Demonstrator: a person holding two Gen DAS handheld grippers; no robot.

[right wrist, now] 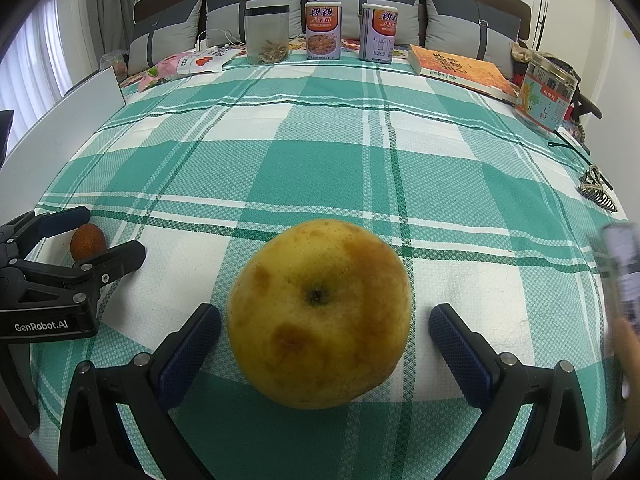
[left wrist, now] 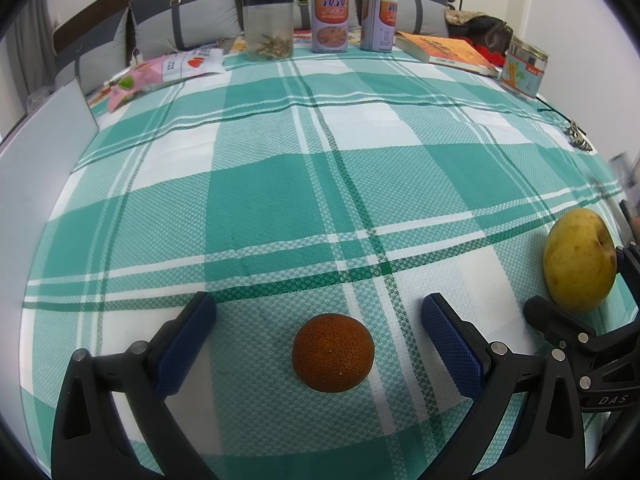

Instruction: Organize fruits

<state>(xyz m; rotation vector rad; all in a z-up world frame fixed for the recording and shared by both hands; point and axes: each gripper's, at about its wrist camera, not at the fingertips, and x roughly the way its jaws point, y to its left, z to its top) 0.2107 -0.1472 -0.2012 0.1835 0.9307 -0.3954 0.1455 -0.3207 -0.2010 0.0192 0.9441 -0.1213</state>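
Green-and-white checked cloth (left wrist: 280,184) over a bed, grey cushions (left wrist: 180,20) along the headboard, and at the far edge a row of bystanders: clear jar (left wrist: 269,26), two printed cans (left wrist: 330,22), orange book (left wrist: 448,52), tin (left wrist: 524,68), snack packets (left wrist: 180,66). Near the front, small orange (left wrist: 333,353) resting on the cloth, flanked by the left gripper (left wrist: 318,304) with jaws spread wide, clear of the peel on both sides. Just to its right, bruised yellow fruit (right wrist: 320,312) likewise resting on the cloth, between the parted jaws of the right gripper (right wrist: 324,312); left pad close to the skin, contact impossible to confirm. Judged as barely begun: both fruits lined up for a grasp, neither pinched, neither lifted, nothing grouped. Left to do, by that reading: closing on each fruit, carrying, setting down together somewhere. No bowl, basket or tray anywhere in view, so destination unknown. Hard to read: blurred pale shape (right wrist: 620,272) at the right edge of both views, not identifiable; undersides of both fruits hidden; lower rim of each view blocked by the gripper bodies; white panel (left wrist: 48,140) at the left only partly in frame; small dark clip-like thing (right wrist: 598,188) at the far right of the cloth, too small to name with certainty.
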